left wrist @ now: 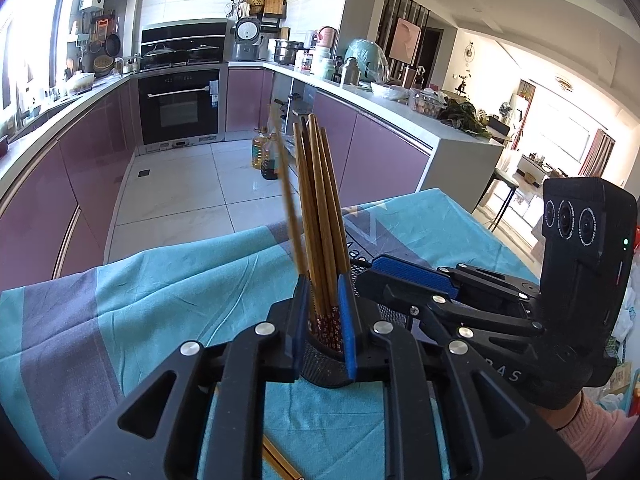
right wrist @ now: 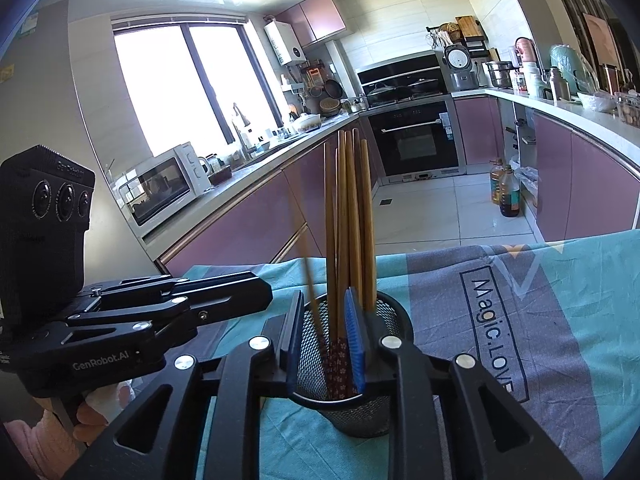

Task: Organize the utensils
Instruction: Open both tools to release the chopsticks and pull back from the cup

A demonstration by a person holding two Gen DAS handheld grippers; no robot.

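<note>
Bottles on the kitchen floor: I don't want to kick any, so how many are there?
2. A yellow oil bottle and a darker bottle stand side by side near the cabinet corner. More could be hidden behind the plastic bag beside them.

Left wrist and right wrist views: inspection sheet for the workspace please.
Surface: table under teal-grey cloth.
Job's things: chopsticks upright in black mesh holder; one blurred chopstick leaning; loose chopsticks on the cloth.
Clutter: nothing seen.
Grippers: left gripper and right gripper at the holder, jaws slightly apart, no grip evident.
Cables: nothing seen.
Surroundings: oven, oil bottles on floor.
</note>
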